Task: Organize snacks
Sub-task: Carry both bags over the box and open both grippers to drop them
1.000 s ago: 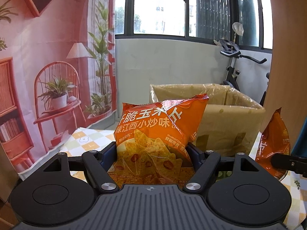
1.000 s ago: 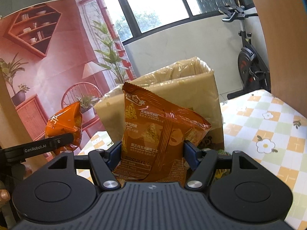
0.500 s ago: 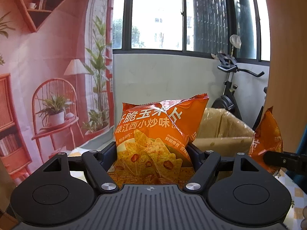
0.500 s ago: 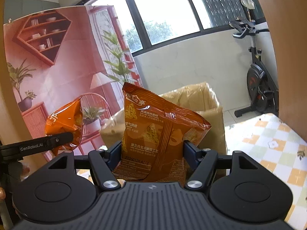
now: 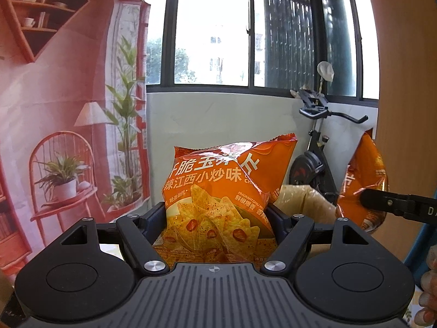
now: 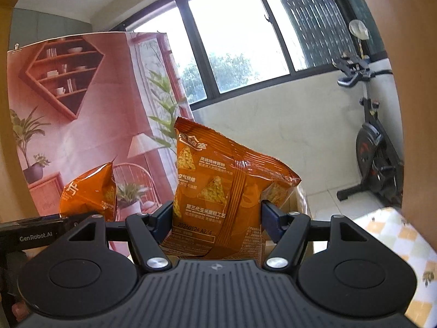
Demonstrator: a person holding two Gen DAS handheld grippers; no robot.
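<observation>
My left gripper point(image 5: 218, 216) is shut on a bright orange corn chip bag point(image 5: 226, 188), held upright in the air. My right gripper point(image 6: 217, 218) is shut on a darker orange chip bag point(image 6: 224, 188), back side facing me. The right gripper's bag shows at the right of the left wrist view point(image 5: 363, 183). The left gripper's bag shows at the left of the right wrist view point(image 6: 87, 191). A brown cardboard box point(image 5: 303, 199) lined with plastic sits low behind the bags, mostly hidden; its edge shows in the right wrist view point(image 6: 301, 199).
A checked floral tablecloth point(image 6: 393, 235) covers the table at lower right. An exercise bike point(image 6: 377, 150) stands by the window wall. A printed pink backdrop point(image 5: 62, 125) hangs at left. A wooden panel point(image 5: 404, 82) rises at right.
Both grippers have risen with their bags. The box has dropped low in both views and the tablecloth has nearly left the left wrist view.
</observation>
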